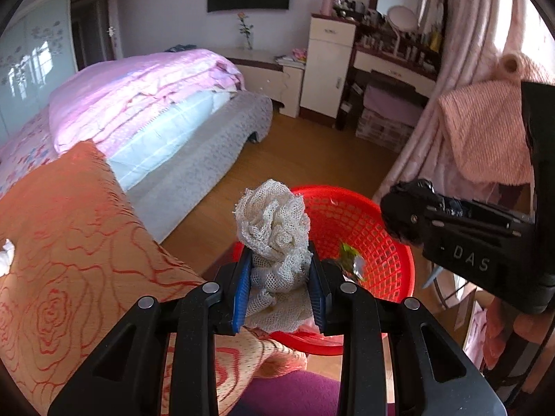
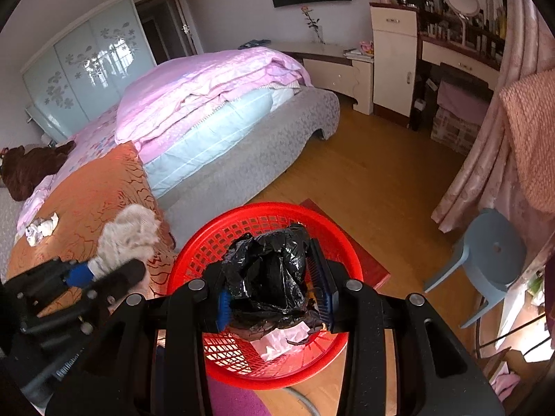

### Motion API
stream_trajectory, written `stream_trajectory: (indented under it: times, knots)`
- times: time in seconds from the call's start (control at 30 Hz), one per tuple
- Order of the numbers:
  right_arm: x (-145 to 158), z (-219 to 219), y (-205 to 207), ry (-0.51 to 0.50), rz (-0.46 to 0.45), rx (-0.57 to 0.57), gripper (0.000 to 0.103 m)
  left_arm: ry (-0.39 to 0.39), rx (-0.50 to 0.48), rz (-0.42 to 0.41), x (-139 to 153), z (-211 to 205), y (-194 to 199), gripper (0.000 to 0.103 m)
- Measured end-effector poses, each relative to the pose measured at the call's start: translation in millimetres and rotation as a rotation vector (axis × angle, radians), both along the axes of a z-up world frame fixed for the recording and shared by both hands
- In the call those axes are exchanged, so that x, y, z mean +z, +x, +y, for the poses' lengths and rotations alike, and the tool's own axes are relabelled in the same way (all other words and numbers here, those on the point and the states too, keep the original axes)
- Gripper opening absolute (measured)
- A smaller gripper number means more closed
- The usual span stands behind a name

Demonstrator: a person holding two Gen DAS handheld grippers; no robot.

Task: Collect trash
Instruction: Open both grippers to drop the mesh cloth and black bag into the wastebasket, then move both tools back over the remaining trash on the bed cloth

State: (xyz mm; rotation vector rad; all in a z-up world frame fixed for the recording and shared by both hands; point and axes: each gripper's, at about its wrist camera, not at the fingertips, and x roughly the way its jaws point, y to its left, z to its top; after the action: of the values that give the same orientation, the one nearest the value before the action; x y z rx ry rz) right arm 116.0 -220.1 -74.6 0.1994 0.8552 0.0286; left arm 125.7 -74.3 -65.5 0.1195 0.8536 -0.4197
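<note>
My right tool (image 2: 275, 279) is clenched on a crumpled black plastic bag (image 2: 269, 274) directly above the round red mesh basket (image 2: 215, 242), nearer its middle than my left tool (image 1: 279, 286), which grips a wad of white netted cloth (image 1: 274, 228) over the rim at nine o'clock.

R gripper (image 2: 275, 286) clamps black bag (image 2: 267, 277) (over basket (image 2: 194, 253)).

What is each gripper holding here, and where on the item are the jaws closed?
Left gripper: white mesh wad, pinched at its lower part. Right gripper: crumpled black plastic bag, gripped across its middle.
</note>
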Motion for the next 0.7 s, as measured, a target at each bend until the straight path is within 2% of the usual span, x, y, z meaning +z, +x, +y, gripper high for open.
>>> stream_trajectory:
  times: [0.2,0.27,0.47,0.7]
  knots:
    - [-4,-1,2,0.012,0.021,-0.003,0.04,0.012,-0.019,0.013,-6,-5,0,0.037]
    - [-4,-2,2,0.017,0.024,-0.008,0.044,0.013,-0.021,0.011,-6,-5,-2,0.045]
    - [-3,-5,2,0.031,0.023,-0.025,0.055,0.017,-0.005,-0.003,-5,-4,-5,0.061]
    - [-2,-5,0,0.021,0.015,-0.037,0.059,0.002,0.033,-0.018,2,8,-7,0.067]
